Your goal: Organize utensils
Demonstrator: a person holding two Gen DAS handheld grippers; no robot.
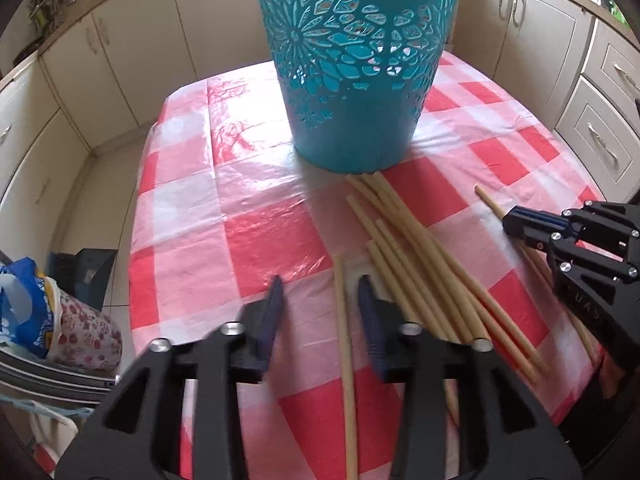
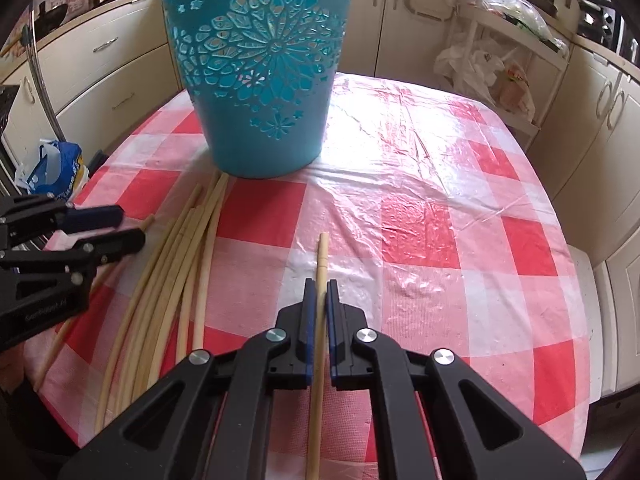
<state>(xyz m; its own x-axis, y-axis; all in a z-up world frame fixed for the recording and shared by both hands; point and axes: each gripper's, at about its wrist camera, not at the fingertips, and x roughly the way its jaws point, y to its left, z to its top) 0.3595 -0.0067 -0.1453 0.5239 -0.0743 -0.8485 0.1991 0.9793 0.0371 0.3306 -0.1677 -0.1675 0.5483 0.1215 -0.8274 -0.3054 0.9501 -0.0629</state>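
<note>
one pale wooden chopstick [image 2: 321, 280] is clamped by the right hand-held gripper [image 2: 319, 294] above the checked desk [image 2: 440, 208]; the left hand-held gripper [image 1: 320, 300] is spread empty around another. transfer into the teal perforated plastic basket [image 2: 256, 76] is judged next.

Bright daylight glare, fisheye-bent edges, slight blur

Table under red-white checked cloth [image 2: 420, 232]: teal cutout basket [image 2: 260, 80] upright, loose chopsticks [image 2: 184, 264] just beside.

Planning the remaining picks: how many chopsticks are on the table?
About 10 chopsticks: one in the right gripper, one between the open left gripper's fingers, roughly eight piled before the basket. Overlaps may hide some.
</note>
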